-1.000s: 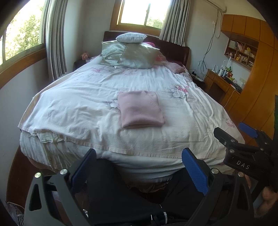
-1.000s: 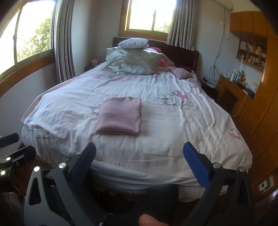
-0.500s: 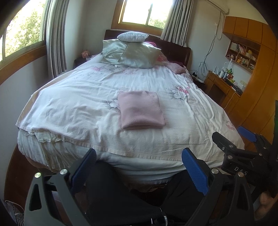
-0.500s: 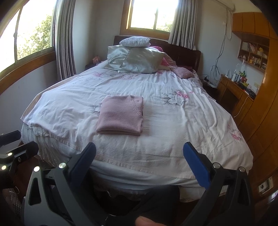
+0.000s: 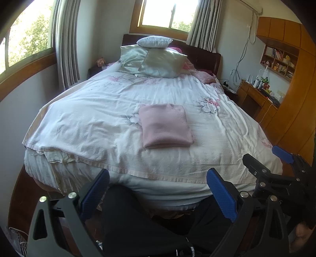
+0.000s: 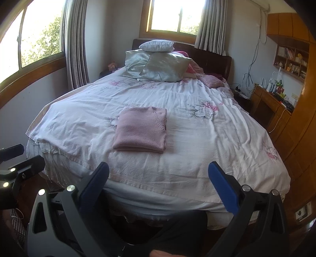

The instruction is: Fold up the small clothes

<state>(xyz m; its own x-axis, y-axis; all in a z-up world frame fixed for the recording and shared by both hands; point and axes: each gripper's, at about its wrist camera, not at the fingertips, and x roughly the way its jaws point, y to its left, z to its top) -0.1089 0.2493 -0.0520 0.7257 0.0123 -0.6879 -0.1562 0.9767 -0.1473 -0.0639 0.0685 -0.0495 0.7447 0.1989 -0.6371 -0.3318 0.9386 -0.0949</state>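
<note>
Left tool (image 5: pixel 158 189) jaws wide apart, right tool (image 6: pixel 159 180) likewise, both level, side by side

**Item count, bedroom station**

You have one folded pink garment (image 5: pixel 165 126) lying on one bed (image 5: pixel 98 126). It is the only piece of clothing on the cover.

You hold two claws: one left claw (image 5: pixel 158 191) and one right claw (image 6: pixel 158 181). Each carries two blue pads (image 5: pixel 221 195), four pads in all, and both claws stand spread with nothing between them.

At the head of the bed, count two large satin pillows (image 6: pixel 164 66), one small striped pillow (image 6: pixel 156 45) stacked on top of them, and one pink cushion (image 6: pixel 211 81) to the right.

The room shows two windows (image 6: pixel 167 15). Along the right wall you have one wooden desk (image 6: pixel 270 106) and one open bookshelf (image 6: pixel 290 59). The items on these are too small to count.
</note>
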